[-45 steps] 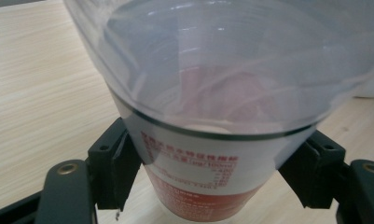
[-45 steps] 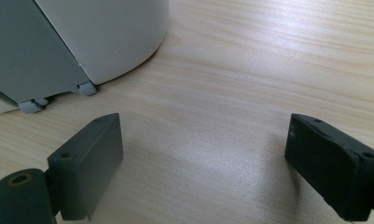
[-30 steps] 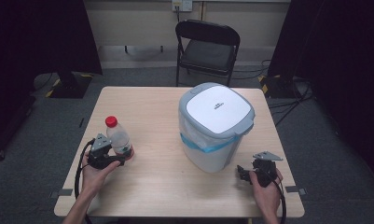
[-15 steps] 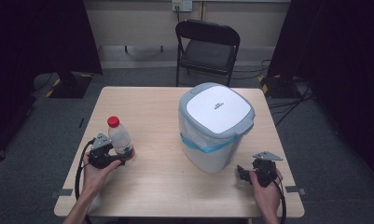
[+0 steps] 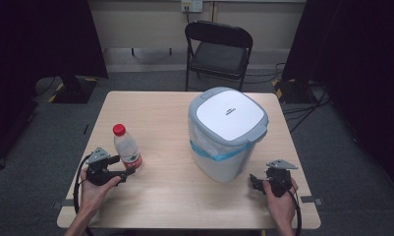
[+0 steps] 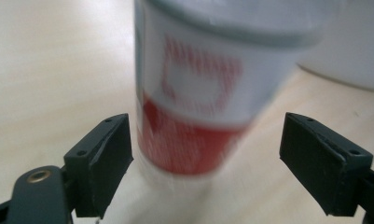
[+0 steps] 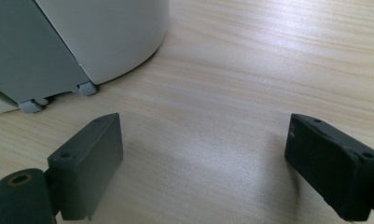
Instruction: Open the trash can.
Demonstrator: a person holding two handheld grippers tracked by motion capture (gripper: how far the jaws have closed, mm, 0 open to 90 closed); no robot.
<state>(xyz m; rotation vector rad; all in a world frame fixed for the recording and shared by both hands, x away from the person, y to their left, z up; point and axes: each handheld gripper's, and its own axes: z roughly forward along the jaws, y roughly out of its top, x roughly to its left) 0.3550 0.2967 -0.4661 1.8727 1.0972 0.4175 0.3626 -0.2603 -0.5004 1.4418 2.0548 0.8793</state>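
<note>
The left gripper [image 6: 205, 161] is spread wide with the red-capped bottle [image 6: 198, 93] standing between its jaws, clamped by neither. The right gripper [image 7: 203, 163] gapes empty over the desk [image 7: 268, 60], the white bin [image 7: 82, 42] just ahead to its left.

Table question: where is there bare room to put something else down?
The far left of the table, behind the bottle, is bare. So is the near middle, between the left gripper and right gripper. It is crowded on the right, where the bin leaves narrow strips beside it.
</note>
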